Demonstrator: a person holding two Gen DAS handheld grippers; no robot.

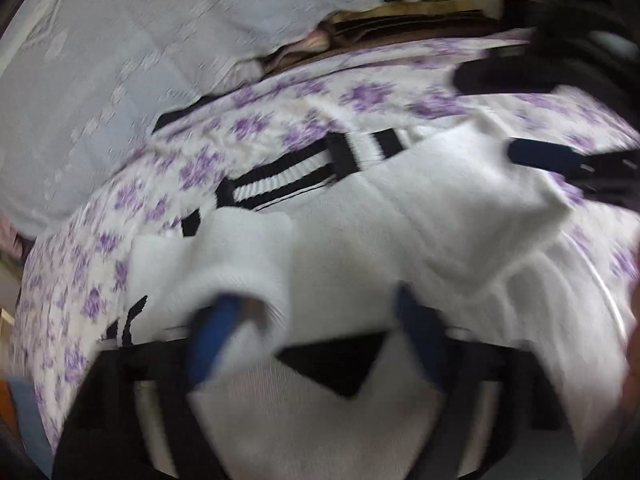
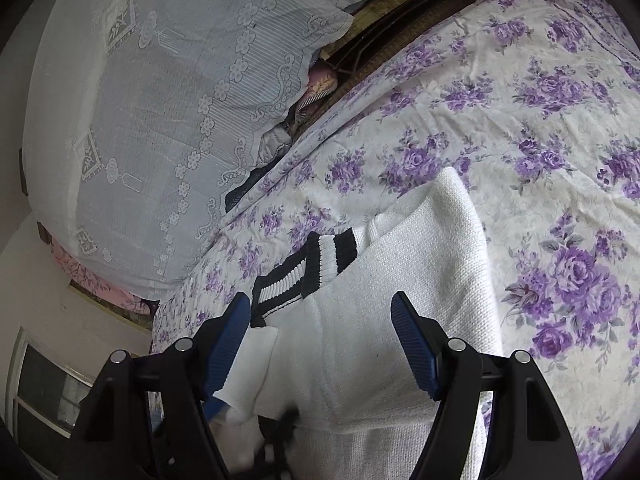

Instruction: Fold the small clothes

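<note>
A white knit sweater with a black-and-white striped collar lies partly folded on the bed. In the blurred left wrist view, my left gripper hangs just over it with its jaws wide apart. A fold of white sleeve drapes over the left finger, and nothing is pinched. My right gripper is open above the sweater's body, its left pad beside a folded white edge. One of its blue fingers shows at the right of the left wrist view.
The bed has a white sheet with purple flowers. A pale lace cloth covers a pile along its far side, with dark wood behind. A window shows at lower left.
</note>
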